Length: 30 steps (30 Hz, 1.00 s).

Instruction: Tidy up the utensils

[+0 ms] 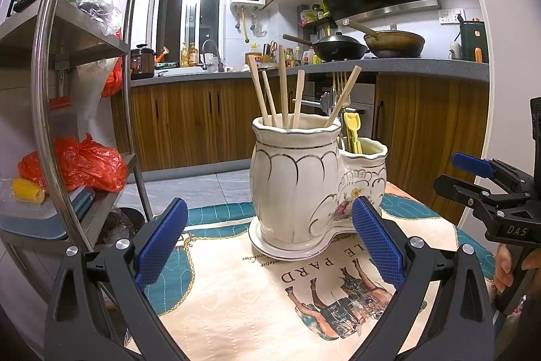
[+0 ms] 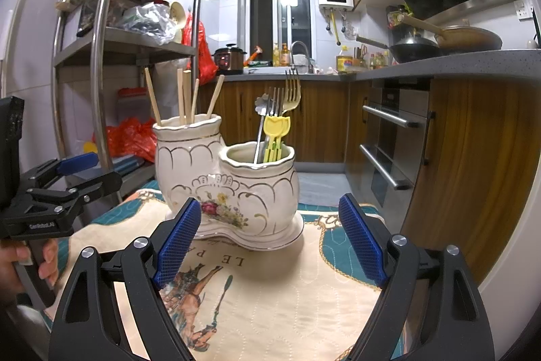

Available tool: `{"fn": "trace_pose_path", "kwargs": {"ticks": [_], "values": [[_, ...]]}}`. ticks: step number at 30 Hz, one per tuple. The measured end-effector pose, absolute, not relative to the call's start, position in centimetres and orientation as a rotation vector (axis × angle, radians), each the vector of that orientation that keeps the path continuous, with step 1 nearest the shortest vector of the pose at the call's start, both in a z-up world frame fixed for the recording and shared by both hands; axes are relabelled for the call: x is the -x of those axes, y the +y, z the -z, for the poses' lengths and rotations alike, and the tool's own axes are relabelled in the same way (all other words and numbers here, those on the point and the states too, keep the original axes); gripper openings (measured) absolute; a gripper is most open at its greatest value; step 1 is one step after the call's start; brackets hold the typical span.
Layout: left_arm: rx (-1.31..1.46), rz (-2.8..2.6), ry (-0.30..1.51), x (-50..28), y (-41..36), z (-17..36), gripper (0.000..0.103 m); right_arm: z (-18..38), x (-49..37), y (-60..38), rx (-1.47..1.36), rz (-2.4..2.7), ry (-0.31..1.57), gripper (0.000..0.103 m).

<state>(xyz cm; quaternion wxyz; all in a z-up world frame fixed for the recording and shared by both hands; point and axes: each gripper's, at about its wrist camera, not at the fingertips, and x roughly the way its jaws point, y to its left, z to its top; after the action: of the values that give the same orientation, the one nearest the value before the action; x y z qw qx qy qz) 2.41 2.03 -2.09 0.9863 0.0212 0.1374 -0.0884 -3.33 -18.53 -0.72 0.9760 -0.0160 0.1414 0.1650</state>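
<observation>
Two compartments: ceramic holder standing on the printed mat, near both grippers, untouched.
Left gripper: blue pads spread wide, nothing between them.
Tall compartment: wooden chopsticks, upright, fanned.
Low compartment: metal forks, a flower-ended spoon and yellow plastic picks, bunched together.
Right gripper: pads parted, empty.
Handling note: judged best to pinch one stem high, lift straight up, and brace the holder against tipping.
</observation>
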Motion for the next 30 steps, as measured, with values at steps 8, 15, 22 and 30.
{"fn": "trace_pose_path", "kwargs": {"ticks": [8,15,22,30], "values": [[-0.042,0.173,0.278,-2.51,2.10,2.19,0.096,0.72,3.35,-18.53,0.032,-0.333,0.287,0.084],[-0.041,0.173,0.279,-2.51,2.13,2.17,0.096,0.71,3.38,-18.53,0.032,-0.333,0.286,0.084],[-0.042,0.174,0.278,-2.56,2.05,2.25,0.097,0.72,3.37,-18.55,0.031,-0.333,0.286,0.084],[-0.040,0.173,0.281,-2.45,2.15,2.41,0.097,0.73,3.35,-18.55,0.031,-0.333,0.287,0.084]]}}
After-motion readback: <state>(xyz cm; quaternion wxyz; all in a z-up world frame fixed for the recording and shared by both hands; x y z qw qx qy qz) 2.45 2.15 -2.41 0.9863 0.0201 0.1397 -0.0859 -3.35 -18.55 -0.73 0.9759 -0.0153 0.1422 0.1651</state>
